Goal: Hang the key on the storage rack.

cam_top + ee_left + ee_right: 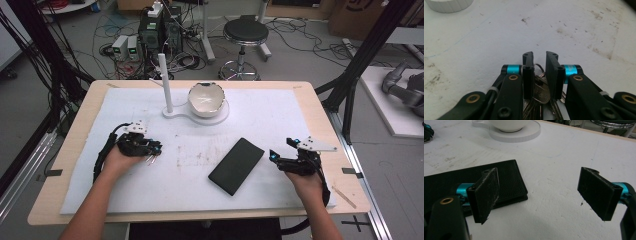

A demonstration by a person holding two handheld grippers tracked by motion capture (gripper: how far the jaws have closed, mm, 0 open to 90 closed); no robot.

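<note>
- Now, in the high view, we see the left tongs [152, 150] held low over the white mat [280, 120], at about 9 o'clock from the mat's middle, with the person's left hand [117, 160] behind them.
- In the left gripper view the left tongs [540, 60] stand nearly closed — only a narrow gap shows between the two jaw tips. A bunch of keys [541, 93] sits between the jaws, lower down toward their base; the jaws flank the keys closely, and a thin key ring peeks out just behind the left jaw. We read this as a grip on the keys.
- From above, the keys [151, 160] show as thin pale slivers just under the tips of the left tongs, resting on the mat.
- The right tongs [272, 156] sit at about 3 o'clock on the mat, held by the right hand [305, 177], jaws pointing toward 9 o'clock.
- In the right gripper view the right tongs [539, 192] gape wide with nothing between the jaws — bare mat shows in the gap.
- A black wallet [236, 166] lies flat on the mat between the two tongs, just beside the right ones. In the right gripper view the wallet [509, 180] lies behind the left-hand jaw.
- At about 12 o'clock a white bowl [206, 99] sits on a white stand [175, 113] with an upright post.
- The table [80, 125] shows its wooden edge around the mat.
</note>
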